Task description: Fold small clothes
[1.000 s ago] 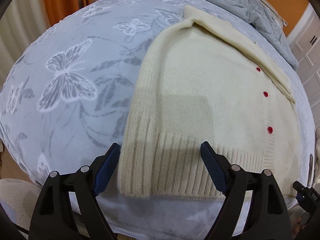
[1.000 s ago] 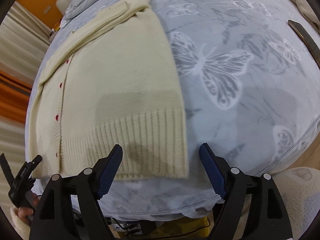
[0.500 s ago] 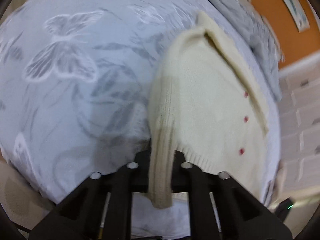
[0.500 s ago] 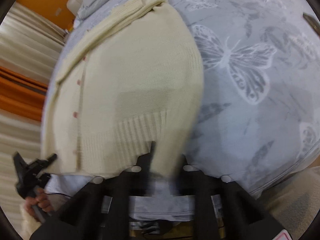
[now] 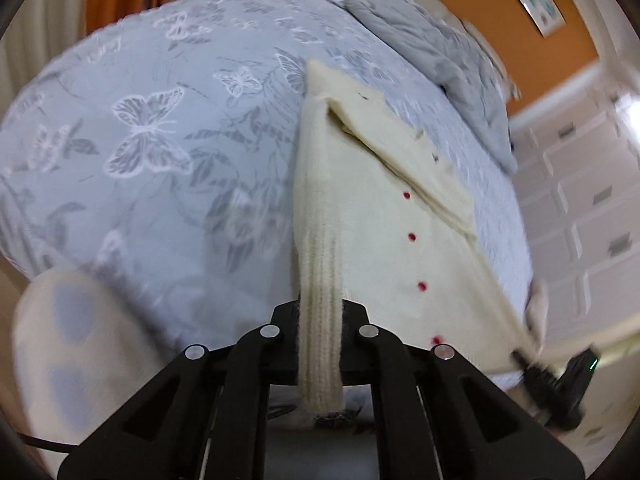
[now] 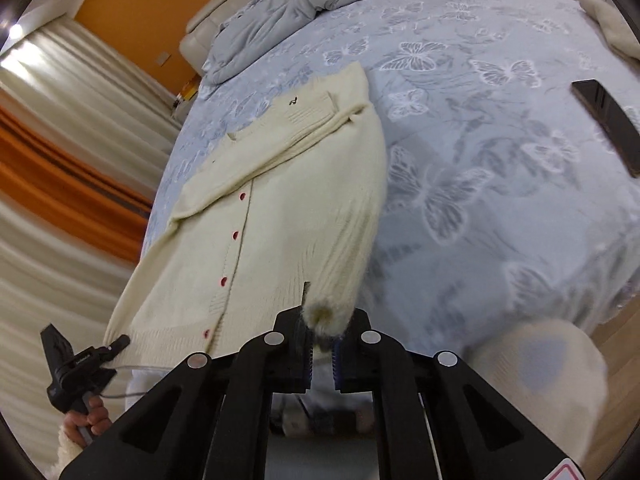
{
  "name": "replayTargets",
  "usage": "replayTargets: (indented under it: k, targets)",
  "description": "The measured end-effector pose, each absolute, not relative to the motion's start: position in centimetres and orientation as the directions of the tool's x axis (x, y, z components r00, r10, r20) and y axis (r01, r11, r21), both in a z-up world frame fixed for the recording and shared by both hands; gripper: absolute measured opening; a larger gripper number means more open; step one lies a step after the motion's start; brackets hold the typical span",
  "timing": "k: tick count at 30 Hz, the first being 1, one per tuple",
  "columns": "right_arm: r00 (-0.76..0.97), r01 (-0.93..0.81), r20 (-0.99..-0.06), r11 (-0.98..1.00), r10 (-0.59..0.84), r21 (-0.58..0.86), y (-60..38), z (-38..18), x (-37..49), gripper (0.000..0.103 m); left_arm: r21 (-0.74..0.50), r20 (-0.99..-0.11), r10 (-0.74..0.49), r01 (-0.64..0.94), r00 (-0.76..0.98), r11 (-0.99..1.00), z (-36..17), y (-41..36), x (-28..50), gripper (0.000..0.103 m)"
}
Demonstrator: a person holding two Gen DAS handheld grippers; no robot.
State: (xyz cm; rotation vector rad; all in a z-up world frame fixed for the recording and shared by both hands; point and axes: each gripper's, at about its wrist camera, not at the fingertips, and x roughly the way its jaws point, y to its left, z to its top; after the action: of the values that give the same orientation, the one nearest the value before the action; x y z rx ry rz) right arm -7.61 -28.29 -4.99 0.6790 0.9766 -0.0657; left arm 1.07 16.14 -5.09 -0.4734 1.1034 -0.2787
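Observation:
A cream knit cardigan (image 5: 380,220) with red buttons lies on the butterfly bedsheet (image 5: 160,140), its sleeves folded across the chest. My left gripper (image 5: 320,320) is shut on the ribbed hem at one bottom corner, which hangs lifted off the bed. In the right wrist view the cardigan (image 6: 280,220) rises at its other bottom corner. My right gripper (image 6: 324,328) is closing its jaws on that bunched hem corner, and the pads press on it. The left gripper (image 6: 116,344) also shows at the far hem end there, with a hand under it.
A rumpled grey duvet (image 6: 304,4) lies at the head of the bed. A dark phone (image 6: 608,124) rests on the sheet to the right. A knee in pale fleece (image 6: 552,380) is at the bed's near edge. White cupboard doors (image 5: 580,200) stand beyond.
Both grippers went from open over the flat hem to shut on its corners. Both have since risen, lifting the hem off the bed.

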Motion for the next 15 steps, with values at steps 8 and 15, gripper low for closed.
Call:
replayTargets:
  k: [8, 15]
  targets:
    - [0.497, 0.327, -0.829, 0.83, 0.257, 0.453, -26.0, -4.9, -16.4, 0.007, -0.423, -0.836, -0.407, 0.039, 0.368, 0.905, -3.7, 17.5, -7.9, 0.007]
    - [0.471, 0.326, -0.84, 0.831, 0.27, 0.45, -24.4, -3.3, -20.9, 0.007, -0.43, -0.847, -0.411, 0.02, 0.337, 0.903, -2.0, 19.6, -13.0, 0.007]
